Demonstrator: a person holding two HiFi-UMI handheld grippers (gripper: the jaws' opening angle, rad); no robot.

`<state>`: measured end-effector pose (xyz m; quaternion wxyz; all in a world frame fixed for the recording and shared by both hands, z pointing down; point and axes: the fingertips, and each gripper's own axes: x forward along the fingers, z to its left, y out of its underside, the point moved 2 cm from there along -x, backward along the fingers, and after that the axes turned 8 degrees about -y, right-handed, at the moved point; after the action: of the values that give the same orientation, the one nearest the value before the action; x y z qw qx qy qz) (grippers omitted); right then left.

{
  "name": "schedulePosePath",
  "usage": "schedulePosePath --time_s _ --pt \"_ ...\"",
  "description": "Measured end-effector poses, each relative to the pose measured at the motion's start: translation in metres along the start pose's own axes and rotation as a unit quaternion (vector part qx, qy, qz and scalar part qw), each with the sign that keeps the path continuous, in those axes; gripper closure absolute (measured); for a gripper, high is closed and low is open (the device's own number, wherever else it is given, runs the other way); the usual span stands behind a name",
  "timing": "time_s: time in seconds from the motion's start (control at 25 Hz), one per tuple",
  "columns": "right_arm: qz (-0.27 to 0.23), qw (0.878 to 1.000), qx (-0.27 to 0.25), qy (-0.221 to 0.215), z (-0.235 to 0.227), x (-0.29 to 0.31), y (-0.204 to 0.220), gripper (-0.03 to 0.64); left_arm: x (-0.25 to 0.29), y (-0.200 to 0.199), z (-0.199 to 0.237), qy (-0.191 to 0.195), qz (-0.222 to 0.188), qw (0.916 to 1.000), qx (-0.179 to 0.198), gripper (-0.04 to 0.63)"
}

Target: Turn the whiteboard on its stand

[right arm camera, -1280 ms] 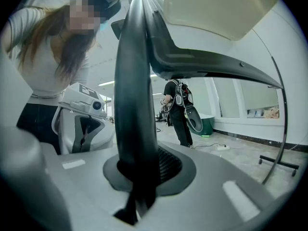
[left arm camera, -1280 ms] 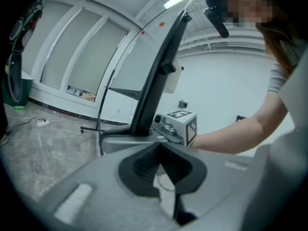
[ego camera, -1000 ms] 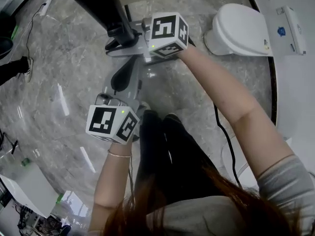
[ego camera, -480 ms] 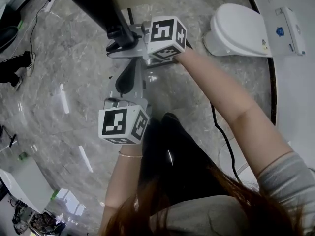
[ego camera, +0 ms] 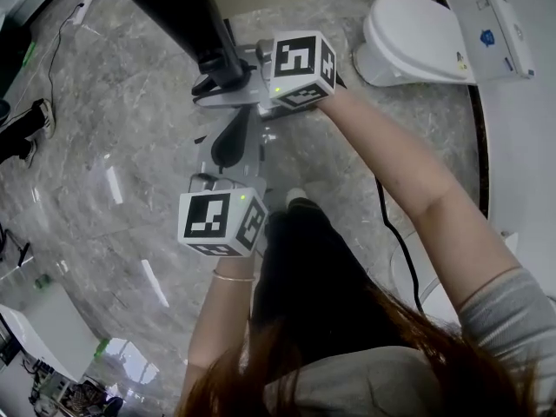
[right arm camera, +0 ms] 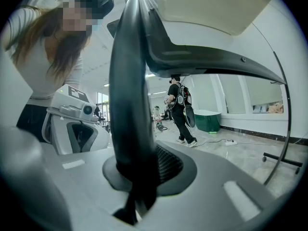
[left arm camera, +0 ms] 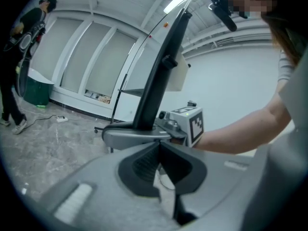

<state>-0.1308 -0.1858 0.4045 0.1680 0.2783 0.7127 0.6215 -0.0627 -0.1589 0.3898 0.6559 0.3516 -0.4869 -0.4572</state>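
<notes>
At the upper middle of the head view, we see the grey two-jaw right gripper [ego camera: 215,83] with its fingers clenched on the thick black upright post [ego camera: 187,20] of the whiteboard stand, which slants away to the upper left of the frame. In the right gripper view the post fills the centre, standing between the two jaws with the ribbed black pads [right arm camera: 166,165] pressed against it. The pale cream flat whiteboard panel [right arm camera: 216,6] spreads across the upper right of that frame, above a black curved bracket [right arm camera: 216,61] that branches from the post. Just below the right gripper in the head view sits the grey two-jaw left gripper [ego camera: 233,124], pointing up the frame, so close that we cannot tell whether the two touch. In the left gripper view its jaws meet at the tips with nothing between them, so we read it as closed and empty, and the post rises just beyond them. The grey veined marble floor [ego camera: 113,129] fills the left of the head view. A white rounded plastic unit [ego camera: 417,33] lies at the upper right, and a black cable [ego camera: 391,224] trails at the right. A person in dark clothes [right arm camera: 180,107] stands beside a green bin [right arm camera: 208,120] at the centre right of the right gripper view.
</notes>
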Motion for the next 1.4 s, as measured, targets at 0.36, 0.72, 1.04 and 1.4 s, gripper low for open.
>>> schedulePosePath --time_s 0.36,0.72,1.04,1.4 --pt "-0.007 0.999 0.009 0.034 0.038 -0.001 0.005 0.565 -0.03 0.013 -0.024 0.034 0.001 0.9994 0.003 0.595" --pt "-0.002 0.998 0.011 0.061 0.072 -0.002 0.013 0.571 -0.073 0.019 -0.036 0.048 -0.005 0.9988 0.013 0.595" --pt "0.001 0.996 -0.003 0.086 0.107 0.006 0.018 0.586 -0.101 0.057 -0.075 0.044 0.004 0.999 -0.007 0.595" --pt "0.004 0.998 -0.009 0.058 0.163 0.041 0.025 0.583 -0.153 0.085 -0.09 -0.003 -0.012 0.9996 -0.024 0.598"
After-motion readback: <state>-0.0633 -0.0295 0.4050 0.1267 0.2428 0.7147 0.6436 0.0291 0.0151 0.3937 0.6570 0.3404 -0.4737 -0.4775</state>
